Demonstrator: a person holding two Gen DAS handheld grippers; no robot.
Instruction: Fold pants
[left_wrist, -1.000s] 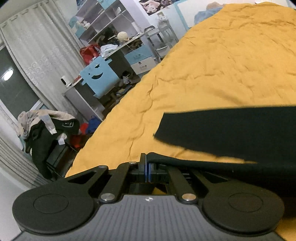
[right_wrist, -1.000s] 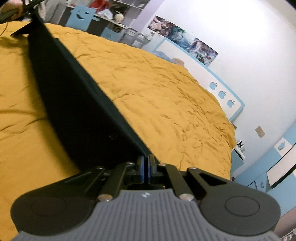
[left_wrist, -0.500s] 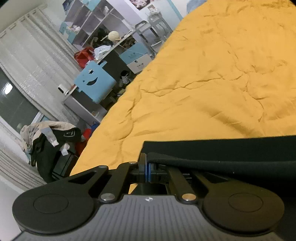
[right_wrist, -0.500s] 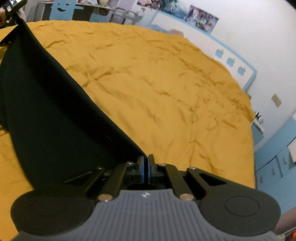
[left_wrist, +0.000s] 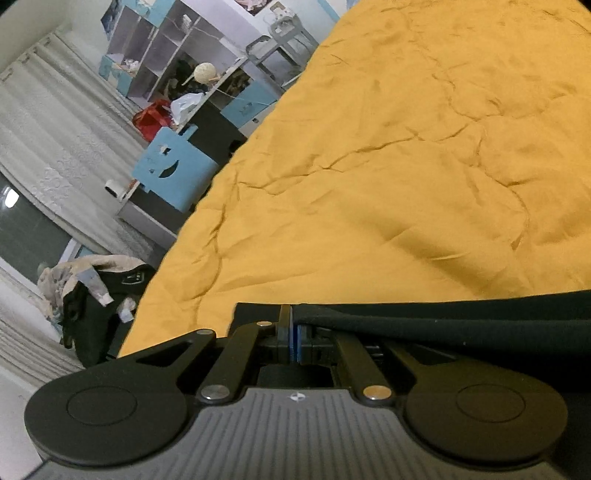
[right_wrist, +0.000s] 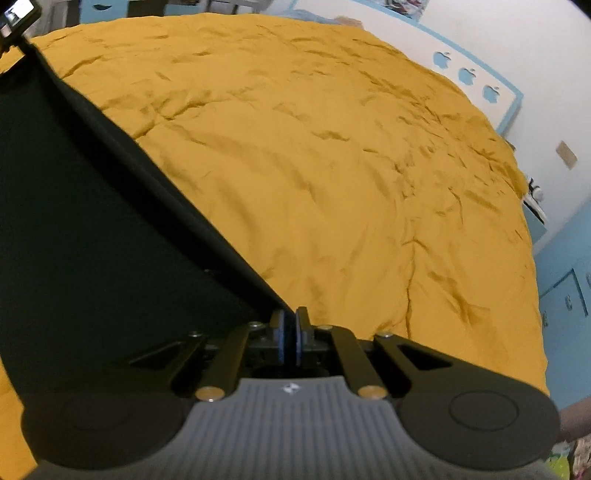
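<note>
- The left tool (left_wrist: 294, 334) has its jaws opening, barely parted, with the black pants (left_wrist: 461, 321) hem lying against the right pad; whether the blue pads still pinch it is hard to tell
- The right tool (right_wrist: 290, 334) has its jaws opening too, a thin gap showing between the blue pads, and the pants (right_wrist: 92, 229) corner sits at the left pad rather than in the gap
- The pants lie low over the yellow bed cover (left_wrist: 388, 184), stretched as a dark band between the two tools, so their long axis runs from one tool across to the other
- Risk: if one corner lets go before the other, the taut edge may spring back and the fold land skewed
- Risk: a pad snagging the cloth on withdrawal could drag the layer and wrinkle it
</note>
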